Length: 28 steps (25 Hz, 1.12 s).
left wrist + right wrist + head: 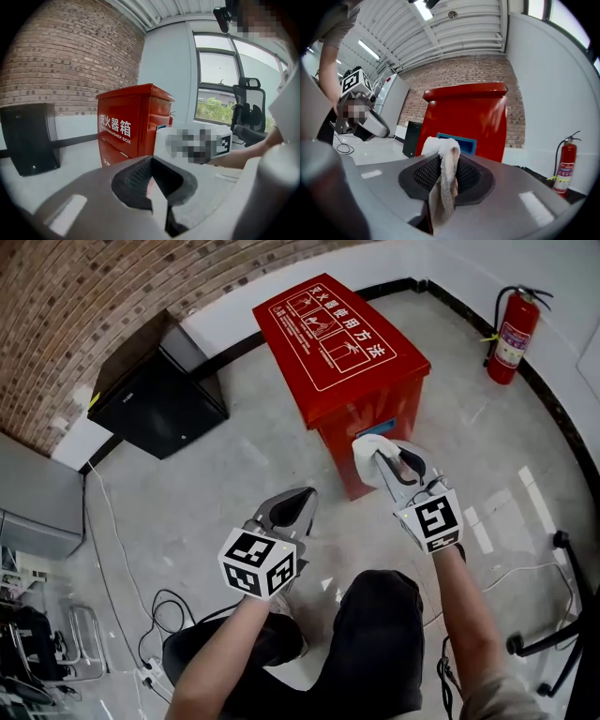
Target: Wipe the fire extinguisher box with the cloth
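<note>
The red fire extinguisher box (339, 341) stands on the floor by the wall, with white print on its sloping lid. My right gripper (386, 463) is shut on a white cloth (373, 447), which it holds close in front of the box's near face. In the right gripper view the cloth (446, 157) hangs pinched between the pads, and the red box (464, 115) with its blue-framed label fills the view ahead. My left gripper (292, 509) hovers lower left of the box, jaws shut with nothing in them. From the left gripper view (157, 180) the box (126, 126) is ahead.
A black cabinet (159, 390) stands to the left of the box against the brick wall. A red fire extinguisher (512, 334) stands at the far right wall. Cables (159, 615) trail over the floor at the left, and an office chair base (553, 634) is at the right.
</note>
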Each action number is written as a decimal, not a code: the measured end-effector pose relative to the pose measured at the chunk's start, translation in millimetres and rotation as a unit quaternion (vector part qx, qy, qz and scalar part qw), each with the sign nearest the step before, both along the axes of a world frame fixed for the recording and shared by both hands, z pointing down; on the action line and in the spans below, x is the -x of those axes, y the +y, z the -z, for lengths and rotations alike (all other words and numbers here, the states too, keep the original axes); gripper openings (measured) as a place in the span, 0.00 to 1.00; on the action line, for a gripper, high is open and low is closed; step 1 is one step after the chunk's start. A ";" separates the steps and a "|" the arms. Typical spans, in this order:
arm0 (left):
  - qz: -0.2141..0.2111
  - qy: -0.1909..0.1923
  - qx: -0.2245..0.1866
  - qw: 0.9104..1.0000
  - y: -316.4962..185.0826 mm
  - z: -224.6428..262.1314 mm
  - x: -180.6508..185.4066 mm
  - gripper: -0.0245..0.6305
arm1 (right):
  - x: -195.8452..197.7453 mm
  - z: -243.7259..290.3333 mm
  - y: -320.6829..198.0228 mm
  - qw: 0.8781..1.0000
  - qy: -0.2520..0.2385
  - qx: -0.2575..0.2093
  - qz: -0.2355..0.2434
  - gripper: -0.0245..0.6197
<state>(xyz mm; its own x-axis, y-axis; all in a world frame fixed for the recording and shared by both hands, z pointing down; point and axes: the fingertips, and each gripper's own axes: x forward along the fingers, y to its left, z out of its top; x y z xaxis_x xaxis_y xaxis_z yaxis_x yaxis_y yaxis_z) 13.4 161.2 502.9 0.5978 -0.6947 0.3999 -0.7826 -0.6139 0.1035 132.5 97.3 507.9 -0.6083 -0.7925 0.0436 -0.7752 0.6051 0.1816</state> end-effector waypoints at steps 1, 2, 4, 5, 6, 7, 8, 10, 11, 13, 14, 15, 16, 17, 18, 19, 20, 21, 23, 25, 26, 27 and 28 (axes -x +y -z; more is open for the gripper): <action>-0.001 0.002 0.002 1.000 -1.8 -4.9 -3.7 0.04 | -9.6 -1.0 -3.7 1.000 0.003 -0.003 -0.008 0.19; -0.004 0.005 0.003 1.000 -4.1 -8.9 -8.0 0.04 | -19.9 -1.7 -7.9 1.000 0.003 -0.006 -0.017 0.19; -0.010 0.012 0.005 1.000 -9.7 -14.7 -17.4 0.04 | -42.1 -3.3 -16.3 0.999 -0.004 -0.009 -0.040 0.19; -0.013 0.015 0.007 1.000 -11.9 -17.7 -21.6 0.04 | -53.2 -5.4 -19.9 0.999 -0.007 -0.008 -0.053 0.19; -0.016 0.017 0.009 1.000 -13.3 -21.2 -25.1 0.04 | -63.9 -8.9 -23.2 0.998 -0.010 -0.005 -0.066 0.19; -0.018 0.017 0.011 1.000 -14.1 -25.2 -27.9 0.04 | -74.3 -13.7 -26.6 0.997 -0.012 -0.001 -0.080 0.19; -0.020 0.017 0.013 1.000 -14.4 -29.3 -30.2 0.04 | -84.6 -19.0 -30.0 0.995 -0.013 0.004 -0.095 0.19; -0.024 0.015 0.017 0.999 -14.6 -37.2 -34.1 0.04 | -105.3 -30.0 -36.0 0.992 -0.011 0.013 -0.128 0.18; -0.026 0.015 0.019 0.999 -14.8 -40.9 -35.7 0.04 | -115.0 -35.8 -38.1 0.989 -0.010 0.017 -0.146 0.18; -0.029 0.014 0.023 0.999 -15.5 -48.2 -38.1 0.04 | -129.0 -50.4 -40.0 0.984 -0.011 0.032 -0.174 0.18; -0.029 0.014 0.025 0.999 -15.7 -51.9 -38.8 0.04 | -130.5 -59.7 -39.7 0.983 -0.014 0.043 -0.180 0.18; -0.030 0.014 0.028 0.999 -15.6 -55.7 -39.2 0.04 | -127.4 -69.9 -38.1 0.982 -0.017 0.055 -0.179 0.18; -0.032 0.013 0.030 0.999 -15.4 -59.6 -39.6 0.04 | -119.8 -79.9 -35.3 0.983 -0.017 0.066 -0.172 0.18; -0.033 0.011 0.032 0.999 -15.6 -63.2 -39.8 0.04 | -108.9 -88.5 -31.8 0.984 -0.017 0.074 -0.160 0.18; -0.033 0.010 0.034 0.999 -16.6 -66.2 -39.7 0.04 | -95.8 -94.8 -28.3 0.986 -0.017 0.080 -0.145 0.18; -0.032 0.009 0.034 0.999 -18.2 -68.7 -39.1 0.04 | -82.0 -98.9 -25.2 0.988 -0.021 0.083 -0.130 0.18; -0.029 0.009 0.034 0.999 -20.1 -70.7 -38.0 0.04 | -67.9 -101.5 -22.4 0.989 -0.026 0.086 -0.114 0.18; -0.027 0.008 0.035 0.999 -21.5 -72.7 -36.6 0.04 | -53.6 -103.4 -19.2 0.991 -0.031 0.088 -0.097 0.18; -0.022 0.006 0.037 0.999 -22.4 -77.5 -32.8 0.04 | -25.1 -107.2 -10.7 0.993 -0.039 0.090 -0.063 0.18; -0.017 0.004 0.039 0.999 -22.3 -81.9 -27.4 0.04 | -0.2 -111.7 -1.4 0.994 -0.046 0.094 -0.033 0.18; -0.014 0.003 0.040 0.999 -22.4 -83.7 -24.1 0.04 | 11.1 -114.4 3.1 0.994 -0.048 0.097 -0.018 0.18; -0.010 0.002 0.042 0.999 -22.3 -85.7 -20.3 0.04 | 22.3 -117.8 7.7 0.994 -0.048 0.100 -0.002 0.18; -0.006 0.000 0.044 0.999 -21.9 -88.1 -16.2 0.04 | 33.9 -121.9 12.2 0.993 -0.045 0.104 0.015 0.18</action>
